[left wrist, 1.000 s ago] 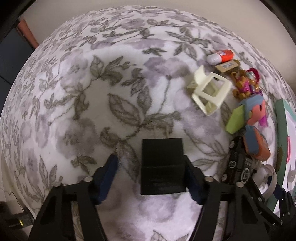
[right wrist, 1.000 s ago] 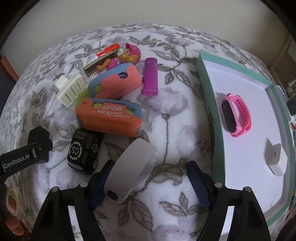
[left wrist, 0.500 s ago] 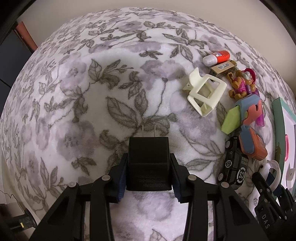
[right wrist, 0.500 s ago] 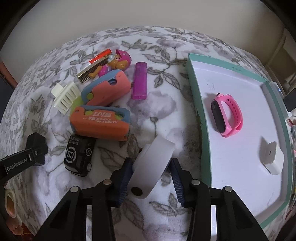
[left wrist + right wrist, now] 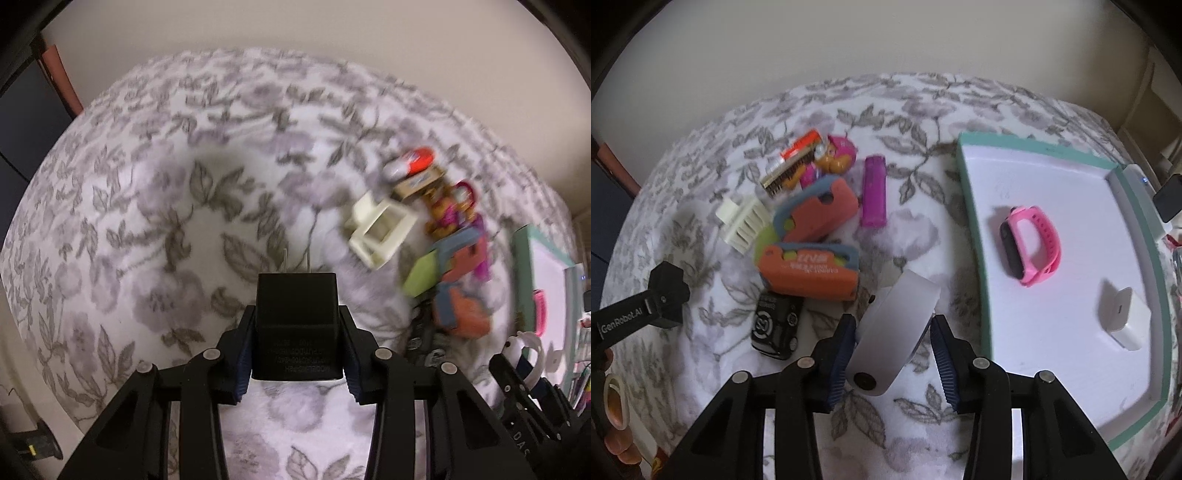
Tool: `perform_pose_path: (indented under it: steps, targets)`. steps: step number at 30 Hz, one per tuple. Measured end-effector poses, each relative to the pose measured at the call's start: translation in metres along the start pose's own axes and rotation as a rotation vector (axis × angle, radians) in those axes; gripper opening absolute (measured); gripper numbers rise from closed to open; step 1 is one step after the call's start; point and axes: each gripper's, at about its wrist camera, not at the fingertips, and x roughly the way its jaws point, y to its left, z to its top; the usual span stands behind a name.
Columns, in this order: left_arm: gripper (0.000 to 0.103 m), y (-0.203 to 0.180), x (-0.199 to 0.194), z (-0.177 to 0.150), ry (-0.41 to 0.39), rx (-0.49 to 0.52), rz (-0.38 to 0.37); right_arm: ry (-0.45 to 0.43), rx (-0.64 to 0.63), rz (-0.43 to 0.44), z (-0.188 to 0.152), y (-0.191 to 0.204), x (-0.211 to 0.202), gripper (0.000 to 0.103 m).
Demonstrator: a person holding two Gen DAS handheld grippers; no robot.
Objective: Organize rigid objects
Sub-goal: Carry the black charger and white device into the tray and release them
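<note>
Both sets of jaws have closed and lifted since a second ago. Left gripper now pinches the black plug adapter by its flanks, prongs forward, clear of the floral blanket — a hold that suits carrying it. Right gripper pinches the white curved case, probably bound for the teal-rimmed tray, where a pink watch band lies. Readable: "GenRobot.AI" on the other gripper's arm; the orange cutter's label is blurred.

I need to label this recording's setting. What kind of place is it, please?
Probably a home room, perhaps a bedroom: a soft floral blanket covers the surface, small toys like a toy car lie on it, and a plain wall stands behind.
</note>
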Motion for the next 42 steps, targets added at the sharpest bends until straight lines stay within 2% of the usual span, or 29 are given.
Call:
perform_pose_path:
  steps: [8, 21, 23, 26, 31, 36, 42]
  targets:
    - [0.043, -0.034, -0.038, -0.003, -0.1, 0.069, -0.049, -0.049, 0.081, 0.002, 0.009, -0.03, -0.032, 0.044]
    - [0.043, -0.117, -0.064, -0.035, -0.142, 0.249, -0.183, -0.093, 0.212, -0.063, 0.007, -0.106, -0.071, 0.044]
    - [0.031, -0.134, -0.068, -0.042, -0.152, 0.29, -0.198, -0.097, 0.224, -0.084, 0.006, -0.115, -0.075, 0.044]
    - [0.031, -0.161, -0.071, -0.055, -0.157, 0.357, -0.226, -0.086, 0.247, -0.12, 0.004, -0.132, -0.076, 0.045]
    - [0.028, -0.19, -0.063, -0.072, -0.139, 0.447, -0.211, -0.041, 0.302, -0.114, -0.003, -0.155, -0.067, 0.045]
    - [0.028, -0.188, -0.052, -0.071, -0.106, 0.445, -0.173, -0.025, 0.31, -0.104, -0.005, -0.161, -0.063, 0.045]
    - [0.029, -0.189, -0.032, -0.081, -0.035, 0.465, -0.141, 0.043, 0.302, -0.104, -0.013, -0.159, -0.048, 0.045]
